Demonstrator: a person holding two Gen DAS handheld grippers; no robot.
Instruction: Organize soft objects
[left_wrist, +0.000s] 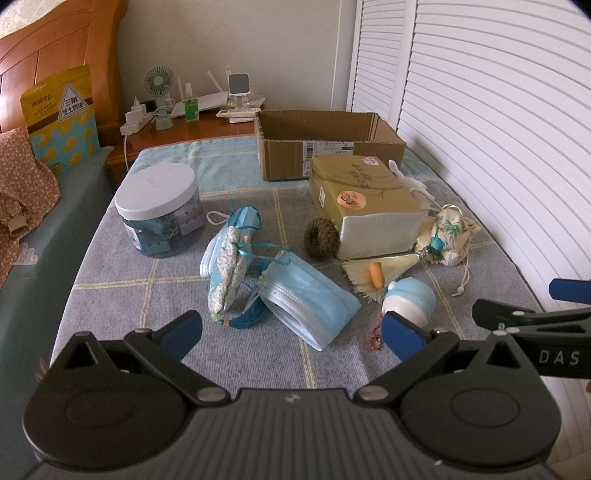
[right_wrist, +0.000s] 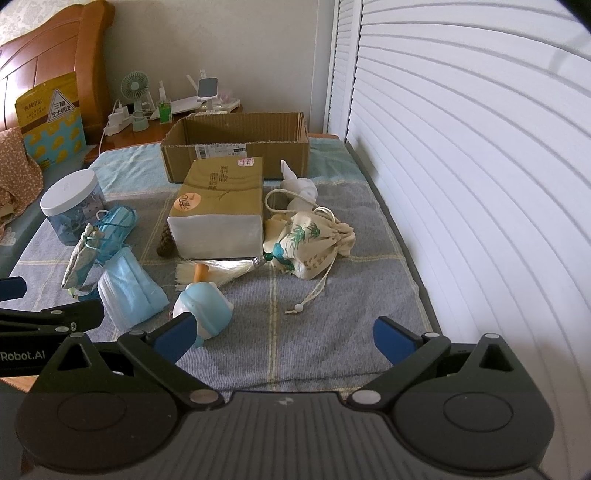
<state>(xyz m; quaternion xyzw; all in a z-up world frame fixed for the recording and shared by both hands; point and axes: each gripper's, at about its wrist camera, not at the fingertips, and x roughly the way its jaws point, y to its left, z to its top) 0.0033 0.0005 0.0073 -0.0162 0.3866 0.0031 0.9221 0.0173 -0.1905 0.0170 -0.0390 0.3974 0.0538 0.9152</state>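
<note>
Both grippers hover with jaws spread wide and nothing between them: the left gripper (left_wrist: 291, 334) above a stack of pale blue pleated face masks (left_wrist: 308, 301), the right gripper (right_wrist: 284, 334) beside a blue-and-white round toy (right_wrist: 205, 304). Cream drawstring pouch (right_wrist: 312, 240) lies right of the tan tissue pack (right_wrist: 218, 214), before the open cardboard box (right_wrist: 236, 147) on the checked blue-grey cloth (right_wrist: 332, 332).

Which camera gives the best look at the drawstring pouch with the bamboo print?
The right wrist view: the pouch lies whole and unobstructed, cord trailing toward the camera. In the left wrist view the pouch sits near the edge, partly hidden behind the tissue pack.
</note>
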